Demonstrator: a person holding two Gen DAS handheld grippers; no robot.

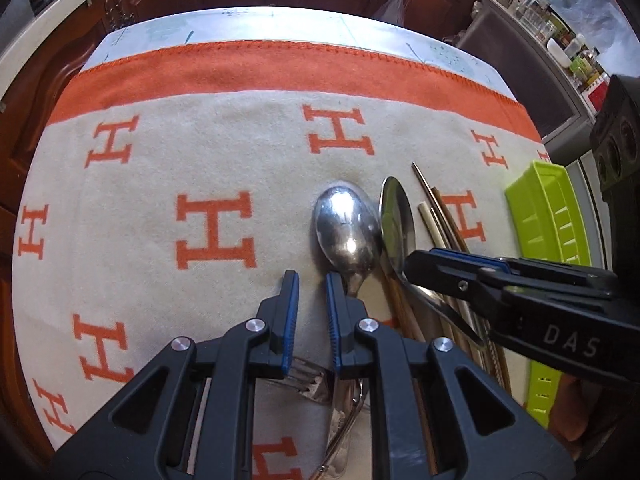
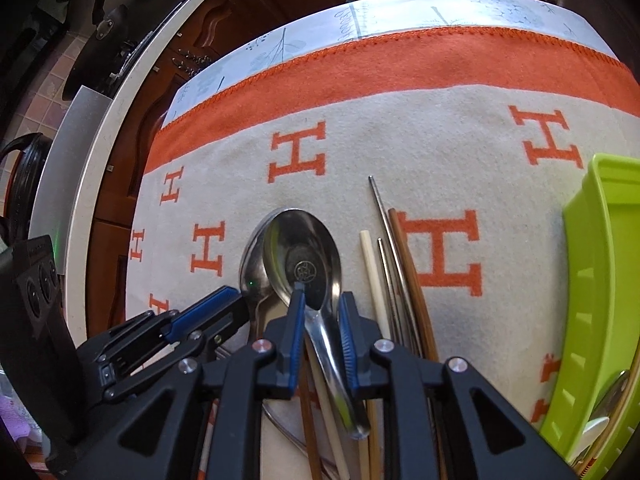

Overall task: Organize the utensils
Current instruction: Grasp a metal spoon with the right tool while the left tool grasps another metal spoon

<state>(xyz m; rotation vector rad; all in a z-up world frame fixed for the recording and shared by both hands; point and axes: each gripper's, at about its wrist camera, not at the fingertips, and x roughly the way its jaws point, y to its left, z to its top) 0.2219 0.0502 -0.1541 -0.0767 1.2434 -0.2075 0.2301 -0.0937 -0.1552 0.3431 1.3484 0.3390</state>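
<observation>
Two steel spoons lie on a cream cloth with orange H letters. One spoon [image 1: 347, 229] lies bowl down, just ahead of my open, empty left gripper [image 1: 311, 280]. The second spoon [image 2: 306, 258] lies bowl up; its handle [image 2: 332, 356] runs between the pads of my right gripper [image 2: 322, 300], whose jaws stand slightly apart around it. It also shows in the left wrist view [image 1: 396, 216], with the right gripper [image 1: 424, 268] over it. Several chopsticks [image 2: 394, 276] lie to the right. A fork [image 1: 308, 380] lies under my left gripper.
A lime green slotted tray [image 2: 600, 280] stands at the right edge of the cloth, with some utensils in its near end [image 2: 600, 412]. Dark wooden cabinets and a counter edge [image 2: 100, 160] lie beyond the table. The green tray also shows in the left wrist view [image 1: 548, 216].
</observation>
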